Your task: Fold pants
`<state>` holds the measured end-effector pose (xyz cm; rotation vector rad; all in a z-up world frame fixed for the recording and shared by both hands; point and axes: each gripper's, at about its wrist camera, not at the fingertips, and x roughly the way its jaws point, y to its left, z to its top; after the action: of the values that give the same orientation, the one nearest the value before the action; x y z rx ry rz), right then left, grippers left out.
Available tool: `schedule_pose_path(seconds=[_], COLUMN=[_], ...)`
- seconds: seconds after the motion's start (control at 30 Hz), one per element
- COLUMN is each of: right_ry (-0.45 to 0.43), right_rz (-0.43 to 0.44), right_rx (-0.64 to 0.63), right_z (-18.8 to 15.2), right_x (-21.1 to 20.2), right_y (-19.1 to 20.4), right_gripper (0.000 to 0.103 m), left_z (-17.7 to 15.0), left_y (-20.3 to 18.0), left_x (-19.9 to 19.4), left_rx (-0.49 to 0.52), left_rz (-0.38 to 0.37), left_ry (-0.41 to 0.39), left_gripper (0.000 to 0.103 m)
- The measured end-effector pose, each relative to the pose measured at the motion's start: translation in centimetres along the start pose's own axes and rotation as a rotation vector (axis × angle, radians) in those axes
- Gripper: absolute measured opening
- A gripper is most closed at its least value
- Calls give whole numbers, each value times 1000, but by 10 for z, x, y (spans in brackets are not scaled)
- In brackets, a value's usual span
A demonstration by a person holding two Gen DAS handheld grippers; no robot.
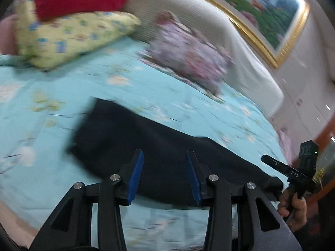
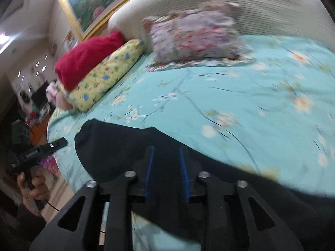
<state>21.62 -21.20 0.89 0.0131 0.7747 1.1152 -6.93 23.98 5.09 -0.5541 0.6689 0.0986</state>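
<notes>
Left wrist view shows the left claw (image 1: pixel 164 174) with its jaws apart and nothing between them, above the dark pants (image 1: pixel 146 146) lying flat in a long band near the edge of the bed (image 1: pixel 188 108); they look folded lengthwise, with cross folds probably left. Right wrist view shows the right claw (image 2: pixel 166 172) likewise parted and empty over the pants (image 2: pixel 117 146), whose near end is cut off, and blur hides any layering.
</notes>
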Motion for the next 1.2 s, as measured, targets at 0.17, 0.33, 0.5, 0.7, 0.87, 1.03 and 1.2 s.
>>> schedule_pose_path(seconds=[0.17,0.33,0.5,0.7,0.87,1.03,1.2], right_ry=[-66,-129,-160,-175,-170,-154,-135], right_rz=[-75,-170,-230,-265,-258,-195,-138], right_rx=[91,186,255,312,365,414,454], right_z=[-27,-48,-68,-86,-95,-96,-91], right_x=[-55,-107,-142,-167,-175,-172,-165], right_y=[-39,-78,-106,-133,-158,-180,-202], right_gripper=[41,41,41,42,42,42,42], left_z=[-8,-26,-46,-67,-84,-91,-92], left_y=[-66,-143,-209,-271,-313,-336,-359], left_x=[45,91,126,155,172,182,198], left_rx=[133,284,405,545,675,743,811], left_rz=[-90,-217,-319,-377,-386,-370,-390], left_ry=[109,235,346,435,481,490,535], left_gripper=[42,43,47,50,53,59,63])
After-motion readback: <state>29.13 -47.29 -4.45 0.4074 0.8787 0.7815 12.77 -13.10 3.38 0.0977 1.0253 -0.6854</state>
